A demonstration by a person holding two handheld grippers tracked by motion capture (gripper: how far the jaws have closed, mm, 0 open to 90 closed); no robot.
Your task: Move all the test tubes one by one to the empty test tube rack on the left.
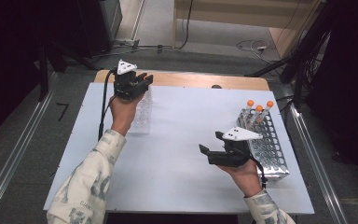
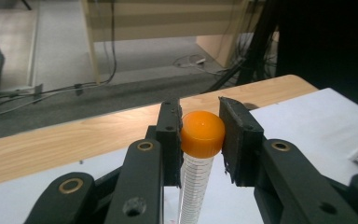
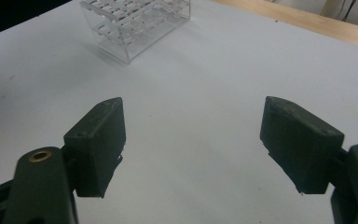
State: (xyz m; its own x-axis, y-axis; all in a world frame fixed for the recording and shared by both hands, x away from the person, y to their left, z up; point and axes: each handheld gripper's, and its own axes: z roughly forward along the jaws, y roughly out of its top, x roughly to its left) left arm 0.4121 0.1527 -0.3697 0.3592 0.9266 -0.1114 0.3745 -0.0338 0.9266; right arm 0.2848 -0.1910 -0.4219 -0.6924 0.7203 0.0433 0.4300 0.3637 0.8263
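My left gripper [image 2: 200, 135] pinches the orange-capped tube [image 2: 200, 154] at its cap — long axis upright, cap up. My right gripper [image 3: 193, 140] hovers over the table [image 3: 205, 84], jaws spread — empty.

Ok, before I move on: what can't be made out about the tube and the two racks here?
- Tube: its lower end is cut off by the bottom edge in the left gripper view, so its contents stay unknown.
- Clear rack: in the high view the left gripper and hand cover its far end; whether the tube has entered a slot is hidden.
- Metal rack: the right gripper and its plate cover part; slots too small to count.
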